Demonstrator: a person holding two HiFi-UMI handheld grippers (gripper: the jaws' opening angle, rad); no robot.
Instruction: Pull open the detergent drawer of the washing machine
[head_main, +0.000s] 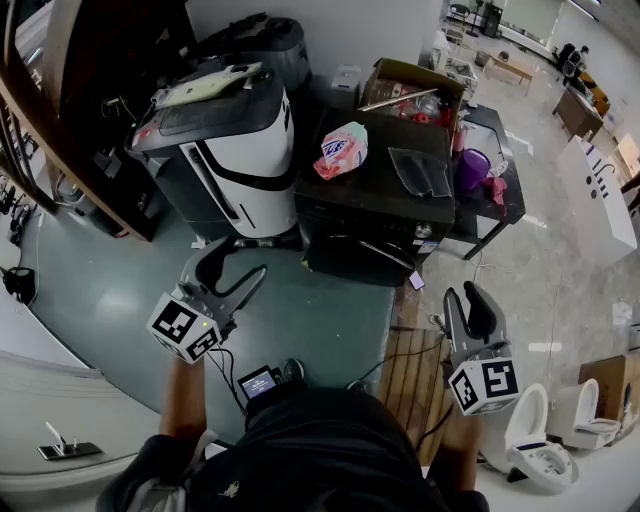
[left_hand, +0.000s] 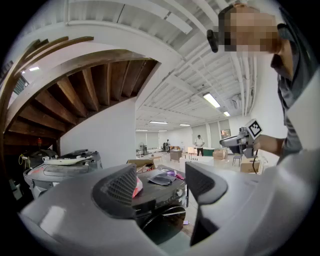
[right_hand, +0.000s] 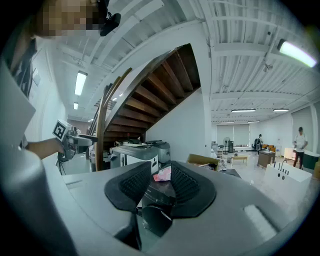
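Note:
The black washing machine (head_main: 375, 205) stands in the middle of the head view, its front with the round door (head_main: 345, 262) facing me. A pink detergent bag (head_main: 342, 150) lies on its top. The drawer on the front panel (left_hand: 150, 204) looks closed, though I cannot make it out clearly. My left gripper (head_main: 235, 268) is held level a short way in front of the machine, open and empty, touching nothing. My right gripper (head_main: 470, 305) is off to the right of the machine's front, shut with nothing between its fingers (right_hand: 150, 186). Both are well short of the machine.
A grey-and-white appliance (head_main: 225, 150) stands left of the washer, under a wooden staircase (head_main: 60, 120). A cardboard box (head_main: 415, 88) and a purple cup (head_main: 472, 168) sit behind and to the right. A wooden slat platform (head_main: 410, 370) and cables lie at my feet. White toilets (head_main: 545, 445) stand at the right.

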